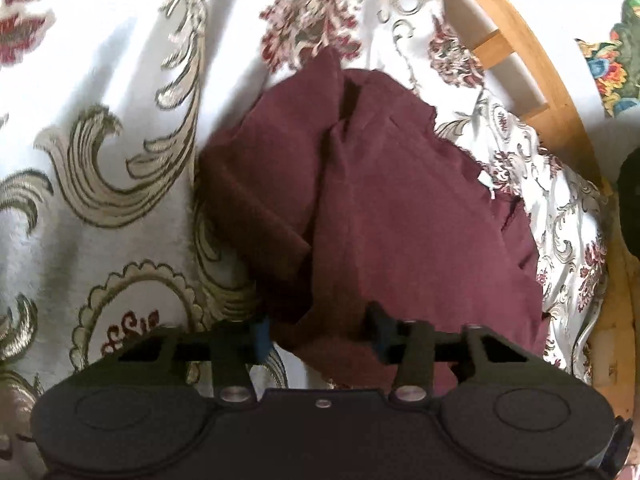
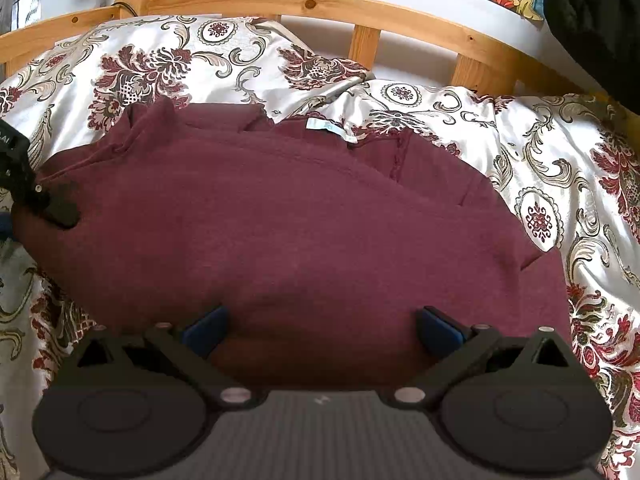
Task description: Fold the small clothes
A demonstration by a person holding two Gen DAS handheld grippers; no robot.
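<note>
Since the maroon sweatshirt (image 2: pixel 280 232) is soft and limp, its hem is best pinched by both wide-open, empty hand-held grippers (image 1: pixel 318 330) (image 2: pixel 320 330).

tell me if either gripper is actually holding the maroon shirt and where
Nothing is held. The left gripper and right gripper are both open at edges of the maroon shirt.

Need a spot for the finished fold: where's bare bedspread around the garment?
Open bedspread lies left of the maroon garment, and a strip between its right edge and the wooden rail. Crowded: the garment's left end, where the left gripper sits.
</note>
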